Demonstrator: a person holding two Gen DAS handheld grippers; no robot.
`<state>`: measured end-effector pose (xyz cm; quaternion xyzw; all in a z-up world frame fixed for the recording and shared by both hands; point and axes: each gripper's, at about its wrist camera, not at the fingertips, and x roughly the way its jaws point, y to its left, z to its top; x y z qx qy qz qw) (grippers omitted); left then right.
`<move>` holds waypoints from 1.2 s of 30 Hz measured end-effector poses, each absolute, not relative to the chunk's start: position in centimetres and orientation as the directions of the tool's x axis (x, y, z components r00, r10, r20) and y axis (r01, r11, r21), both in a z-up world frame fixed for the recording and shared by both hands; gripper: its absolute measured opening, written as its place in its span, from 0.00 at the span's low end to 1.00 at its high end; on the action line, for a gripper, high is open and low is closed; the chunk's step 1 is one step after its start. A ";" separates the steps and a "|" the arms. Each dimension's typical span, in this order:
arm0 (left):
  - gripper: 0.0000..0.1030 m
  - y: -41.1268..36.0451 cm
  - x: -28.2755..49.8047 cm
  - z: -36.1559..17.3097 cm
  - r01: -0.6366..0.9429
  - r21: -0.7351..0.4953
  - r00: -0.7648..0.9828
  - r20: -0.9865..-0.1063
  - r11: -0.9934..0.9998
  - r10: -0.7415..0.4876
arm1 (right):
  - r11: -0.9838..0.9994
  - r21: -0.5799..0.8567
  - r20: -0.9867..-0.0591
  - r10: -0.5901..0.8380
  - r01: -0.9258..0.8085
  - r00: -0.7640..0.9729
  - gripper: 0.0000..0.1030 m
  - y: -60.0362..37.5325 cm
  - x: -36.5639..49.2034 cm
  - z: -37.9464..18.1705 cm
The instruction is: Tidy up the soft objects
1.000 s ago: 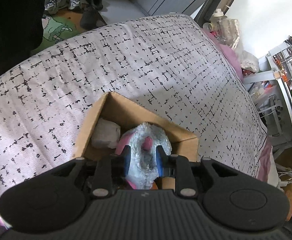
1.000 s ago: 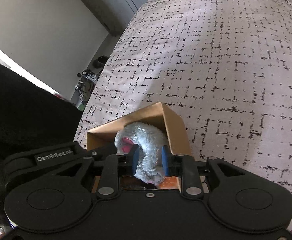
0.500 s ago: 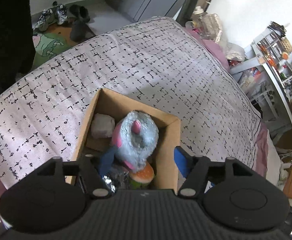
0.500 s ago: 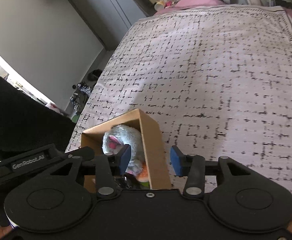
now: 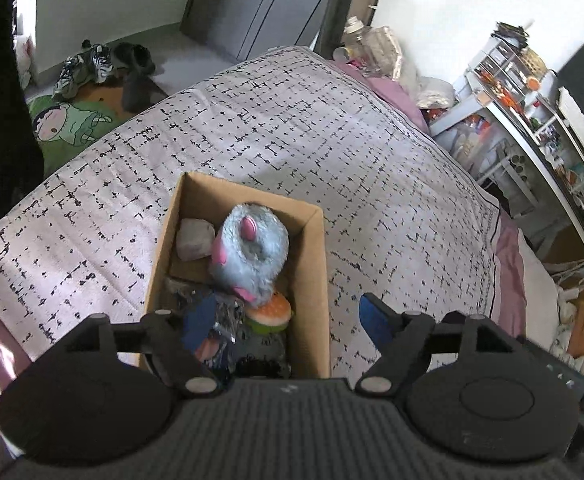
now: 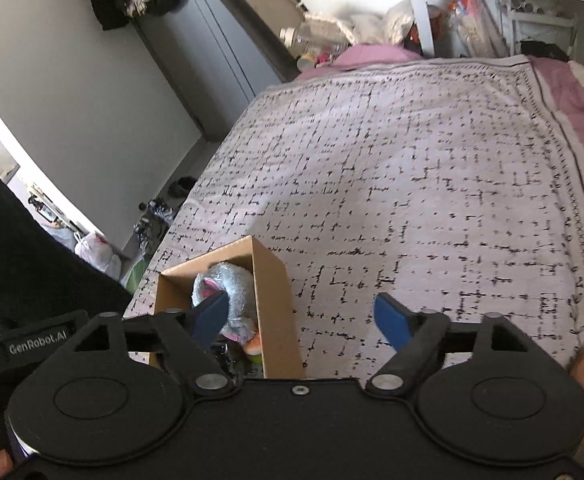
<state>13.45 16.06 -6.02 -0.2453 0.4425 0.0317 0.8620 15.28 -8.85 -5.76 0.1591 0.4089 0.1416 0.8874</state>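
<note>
Cardboard box (image 5: 316,264), open-topped, rectangular, plain brown walls, standing on a bedspread (image 5: 332,140) of pale fabric printed with broken black grid marks. Contents, left to right within the box: a small grey-white lumpy soft piece (image 5: 195,239) at the far left corner; below it, dark glittery items (image 5: 227,320), partly hidden and not identifiable; a fluffy blue-grey plush toy (image 5: 251,248) with pink patches, rounded, filling the middle and right of the box; under its near end a burger-shaped soft toy (image 5: 269,314), orange top over green, half covered. Near end of the box cut off by the gripper bodies in both views. Left gripper (image 5: 283,320): blue-padded fingers spread wide, holding nothing, one over the box interior, the other outside the box's right wall. Right gripper (image 6: 304,316): likewise spread wide and empty, left finger in front of the plush, right finger over bedspread right of the box.
</note>
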 end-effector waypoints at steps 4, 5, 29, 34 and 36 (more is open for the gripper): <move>0.81 15.2 12.0 -5.8 -0.256 -0.385 0.609 -0.777 0.887 -0.161 | 0.915 0.379 -0.660 0.370 -0.136 0.653 0.91 -9.9 13.8 -5.0; 0.82 15.0 11.6 -5.8 -0.252 -0.381 0.610 -0.776 0.890 -0.160 | 0.916 0.376 -0.655 0.368 -0.138 0.660 0.94 -10.1 13.5 -4.9; 0.89 9.6 3.8 -3.9 -0.169 -0.233 0.666 -0.743 0.958 -0.064 | 0.938 0.277 -0.588 0.336 -0.207 0.736 1.00 -15.9 5.5 -3.2; 0.89 8.5 2.5 -3.0 -0.153 -0.193 0.688 -0.725 0.969 -0.036 | 0.937 0.249 -0.579 0.348 -0.246 0.738 1.00 -16.3 4.3 -2.8; 0.89 8.1 2.1 -2.8 -0.151 -0.177 0.692 -0.721 0.973 -0.023 | 0.935 0.246 -0.575 0.353 -0.256 0.738 1.00 -16.5 3.8 -2.6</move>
